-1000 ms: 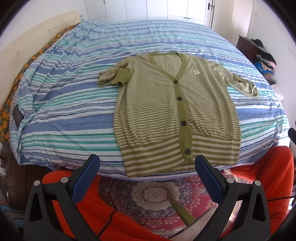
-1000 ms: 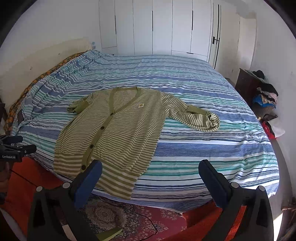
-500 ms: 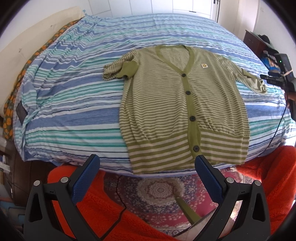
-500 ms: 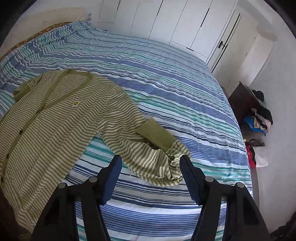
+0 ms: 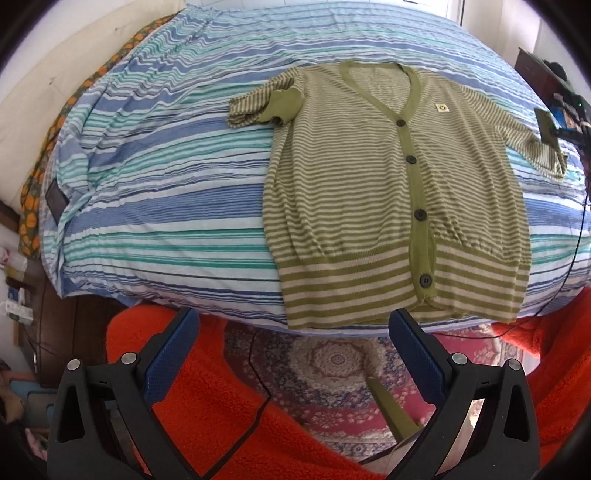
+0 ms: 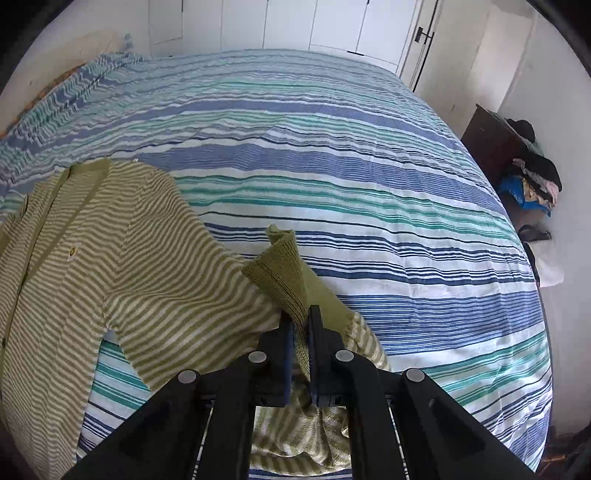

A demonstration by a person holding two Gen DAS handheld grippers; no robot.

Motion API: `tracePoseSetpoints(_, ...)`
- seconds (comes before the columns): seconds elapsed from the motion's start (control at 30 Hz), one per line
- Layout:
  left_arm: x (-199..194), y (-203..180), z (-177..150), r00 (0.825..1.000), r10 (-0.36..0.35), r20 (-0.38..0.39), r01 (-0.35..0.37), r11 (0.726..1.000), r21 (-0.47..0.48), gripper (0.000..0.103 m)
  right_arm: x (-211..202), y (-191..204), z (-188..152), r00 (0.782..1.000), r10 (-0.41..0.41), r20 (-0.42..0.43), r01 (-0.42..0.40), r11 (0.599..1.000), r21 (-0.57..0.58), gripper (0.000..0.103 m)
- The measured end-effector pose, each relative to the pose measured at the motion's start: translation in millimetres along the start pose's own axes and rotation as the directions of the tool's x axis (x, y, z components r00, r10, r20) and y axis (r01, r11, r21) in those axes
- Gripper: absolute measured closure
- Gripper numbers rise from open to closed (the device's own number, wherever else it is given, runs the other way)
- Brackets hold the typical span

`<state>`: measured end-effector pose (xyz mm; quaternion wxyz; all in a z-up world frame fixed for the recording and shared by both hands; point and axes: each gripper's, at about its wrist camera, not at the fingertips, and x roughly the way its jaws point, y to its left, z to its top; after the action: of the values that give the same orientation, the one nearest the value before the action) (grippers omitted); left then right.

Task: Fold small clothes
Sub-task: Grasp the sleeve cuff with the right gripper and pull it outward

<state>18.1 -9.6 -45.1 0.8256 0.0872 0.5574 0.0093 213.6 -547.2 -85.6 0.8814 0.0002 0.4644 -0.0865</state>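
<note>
While left gripper [image 5: 291, 332] hangs wide apart off bed edge [image 5: 166, 236], right gripper [image 6: 301, 325] just clamped onto cardigan [image 5: 399, 192] sleeve cuff [image 6: 284, 273].

1. This is a bedroom in a home.
2. A wide bed [image 6: 332, 155] fills most of both views, covered by a sheet with blue, teal and white stripes.
3. Along the far wall stands a row of white wardrobe doors [image 6: 295, 26], and to their right a white door with a dark handle [image 6: 424, 35].
4. On the right, near the wall, a dark wooden cabinet [image 6: 487, 147] carries a heap of loose clothes [image 6: 532, 177].
5. On the floor at the near edge of the bed lies a patterned rug [image 5: 332, 365] in red and purple.
6. A pale headboard [image 5: 55, 74] runs along the left side of the bed.
</note>
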Motion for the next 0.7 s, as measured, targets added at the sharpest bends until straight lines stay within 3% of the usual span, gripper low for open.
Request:
tracePoseSetpoints(0.17,0,-22,8,0.999,-0.044,0.011,0.044,0.997,0.056,0.001,-89,-80,-34,0.98,0.052,0.191,-0.113,0.939,0.326,0.096)
tracePoseSetpoints(0.3,-1,-42,11,0.998,-0.065,0.012,0.063,0.992,0.113,0.001,-152,-98,-81,0.948,0.1,0.302,-0.209,0.911,0.355,0.096)
tracePoseSetpoints(0.37,-2,-50,12,0.998,-0.07,0.012,0.067,0.988,0.136,0.001,-181,-77,-98,0.931,0.154,0.33,-0.245,0.935,0.255,0.096)
tracePoseSetpoints(0.47,0,-61,13,0.997,-0.076,0.005,0.075,0.985,0.154,0.001,-216,2,-129,0.924,0.273,0.268,-0.259,0.962,-0.088,0.096)
tracePoseSetpoints(0.53,2,-65,14,0.996,-0.085,-0.005,0.085,0.984,0.159,0.001,-217,70,-163,0.939,0.318,0.128,-0.263,0.908,-0.325,0.096)
tracePoseSetpoints(0.57,3,-69,14,0.996,-0.088,-0.008,0.089,0.983,0.161,0.001,-210,97,-179,0.948,0.313,0.055,-0.268,0.881,-0.39,0.094)
tracePoseSetpoints(0.6,3,-71,14,0.996,-0.088,-0.01,0.089,0.982,0.164,0.001,-196,119,-195,0.955,0.297,-0.019,-0.277,0.863,-0.423,0.087)
tracePoseSetpoints(0.63,2,-72,15,0.996,-0.085,-0.008,0.086,0.982,0.168,0.001,-181,135,-208,0.957,0.276,-0.085,-0.285,0.86,-0.424,0.063)
tracePoseSetpoints(0.67,1,-72,15,0.997,-0.082,-0.003,0.082,0.982,0.17,0.001,-158,139,-220,0.955,0.255,-0.149,-0.295,0.863,-0.41,0.028)
tracePoseSetpoints(0.7,-1,-72,14,0.997,-0.079,0.004,0.077,0.982,0.171,0.001,-143,146,-229,0.947,0.241,-0.213,-0.309,0.867,-0.392,0.018)
